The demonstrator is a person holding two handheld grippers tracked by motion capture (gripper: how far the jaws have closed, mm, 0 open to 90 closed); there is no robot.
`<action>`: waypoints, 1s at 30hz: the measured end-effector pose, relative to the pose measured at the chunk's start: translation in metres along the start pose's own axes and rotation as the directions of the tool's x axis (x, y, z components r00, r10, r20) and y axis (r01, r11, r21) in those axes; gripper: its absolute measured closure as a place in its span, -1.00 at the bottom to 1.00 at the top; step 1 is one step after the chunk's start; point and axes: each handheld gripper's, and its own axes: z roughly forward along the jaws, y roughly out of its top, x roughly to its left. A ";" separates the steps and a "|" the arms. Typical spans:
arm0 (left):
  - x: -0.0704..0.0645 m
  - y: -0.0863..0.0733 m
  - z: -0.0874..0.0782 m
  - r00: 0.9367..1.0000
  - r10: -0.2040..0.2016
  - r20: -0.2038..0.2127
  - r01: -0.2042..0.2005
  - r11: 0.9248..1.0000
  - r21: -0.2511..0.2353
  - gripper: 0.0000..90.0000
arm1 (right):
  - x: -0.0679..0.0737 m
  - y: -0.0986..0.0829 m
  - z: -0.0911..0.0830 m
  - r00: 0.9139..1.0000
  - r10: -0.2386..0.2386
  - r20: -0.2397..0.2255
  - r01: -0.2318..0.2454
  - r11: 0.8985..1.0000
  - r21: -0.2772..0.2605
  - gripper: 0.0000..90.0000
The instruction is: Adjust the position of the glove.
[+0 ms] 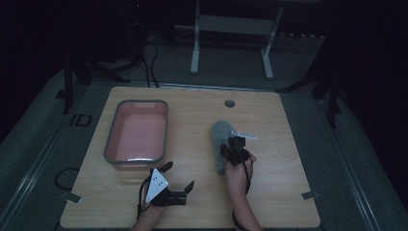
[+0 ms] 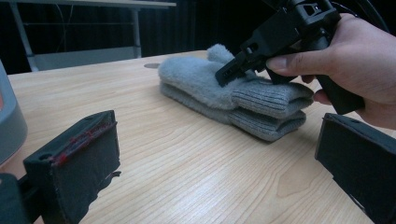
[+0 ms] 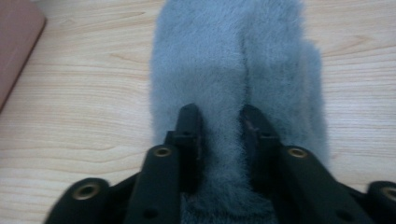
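Pale wood tabletop (image 1: 284, 192) carries the grey mittens (image 1: 220, 139) right of centre, long axis running away from the person — the right gripper (image 1: 236, 147) pinches a fold of their fleece near the cuff, while the left gripper (image 1: 179, 179) waits agape nearer the pink tub (image 1: 137, 159).

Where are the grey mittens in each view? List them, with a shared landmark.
High view: grey mittens right of centre, under the right gripper.
Left gripper view: upper middle, stacked.
Right gripper view: centre, pinched by the jaws.
Shared landmark: pink tub.
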 end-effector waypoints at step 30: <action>0.003 0.018 0.019 0.994 -0.107 0.038 0.097 0.974 0.207 -1.00 | -0.089 0.021 -0.037 0.922 -0.261 -0.286 0.246 0.965 -0.087 -0.69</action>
